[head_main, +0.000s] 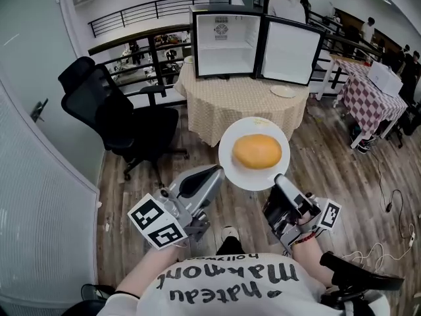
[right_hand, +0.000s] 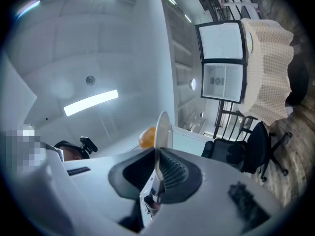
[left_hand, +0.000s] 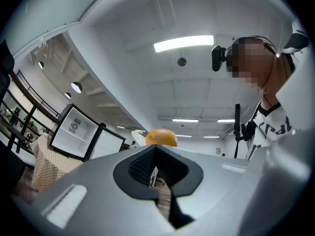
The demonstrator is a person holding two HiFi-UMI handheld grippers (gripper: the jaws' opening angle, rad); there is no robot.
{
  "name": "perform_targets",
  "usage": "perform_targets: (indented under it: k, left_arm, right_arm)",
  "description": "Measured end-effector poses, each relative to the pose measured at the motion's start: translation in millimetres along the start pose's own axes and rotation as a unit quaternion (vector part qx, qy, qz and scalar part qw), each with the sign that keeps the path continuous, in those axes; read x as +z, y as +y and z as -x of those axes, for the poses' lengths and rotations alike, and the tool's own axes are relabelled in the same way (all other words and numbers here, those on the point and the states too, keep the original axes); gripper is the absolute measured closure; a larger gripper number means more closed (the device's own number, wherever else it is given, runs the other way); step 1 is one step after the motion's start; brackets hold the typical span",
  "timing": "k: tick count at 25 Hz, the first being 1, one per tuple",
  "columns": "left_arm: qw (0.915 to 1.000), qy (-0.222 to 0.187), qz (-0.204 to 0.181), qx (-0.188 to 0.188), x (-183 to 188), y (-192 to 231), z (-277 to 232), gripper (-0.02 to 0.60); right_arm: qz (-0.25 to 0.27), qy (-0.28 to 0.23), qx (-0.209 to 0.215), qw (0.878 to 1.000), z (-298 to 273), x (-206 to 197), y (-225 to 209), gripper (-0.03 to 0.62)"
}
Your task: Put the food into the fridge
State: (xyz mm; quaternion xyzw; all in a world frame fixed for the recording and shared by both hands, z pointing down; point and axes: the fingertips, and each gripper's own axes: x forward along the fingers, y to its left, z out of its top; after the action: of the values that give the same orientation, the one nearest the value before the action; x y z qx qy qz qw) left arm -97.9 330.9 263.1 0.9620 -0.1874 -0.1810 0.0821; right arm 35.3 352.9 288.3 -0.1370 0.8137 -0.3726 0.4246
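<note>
The round golden-orange bun (head_main: 257, 151) lies loose on a white round plate (head_main: 253, 177), mid-frame, in the air. It looks light and soft and may roll, so the stiff, breakable plate is best held by its rim, level. The right tongs (head_main: 280, 180) clench the lower-right rim. The left tongs (head_main: 218, 171), pressed together on nothing, meet the left edge. The open white mini fridge (head_main: 227, 45) stands on the cloth-covered counter (head_main: 243, 104), upper centre.

Looking like an open office: black swivel office chair (head_main: 125, 114) sitting by black metal railings (head_main: 156, 6), strip lights (left_hand: 183, 43) glowing overhead.
</note>
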Motion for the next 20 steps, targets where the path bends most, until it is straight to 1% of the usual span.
perform_targets:
  k: [3, 6, 9, 13, 17, 20]
  left_arm:
    - [0.9999, -0.003, -0.011, 0.008, 9, 32, -19, 0.577]
    - [0.9995, -0.009, -0.021, 0.02, 21, 68, -44, 0.577]
    - [0.999, -0.016, -0.015, 0.039, 27, 106, -67, 0.577]
    - [0.9979, -0.028, -0.015, 0.057, 30, 151, -97, 0.577]
    - [0.9975, -0.032, -0.013, 0.062, 30, 184, -127, 0.577]
    - [0.9977, -0.028, -0.009, 0.061, 21, 196, -142, 0.577]
  right_arm:
    - [0.0, 0.007, 0.011, 1.0, -22, 27, -24, 0.563]
    - [0.0, 0.011, 0.027, 1.0, -48, 63, -46, 0.563]
    - [-0.005, 0.008, 0.033, 0.999, -66, 101, -67, 0.563]
    - [0.003, 0.007, 0.037, 0.999, -80, 149, -96, 0.565]
    - [0.002, 0.008, 0.036, 0.999, -95, 184, -125, 0.565]
    - [0.0, 0.01, 0.033, 0.999, -95, 197, -141, 0.565]
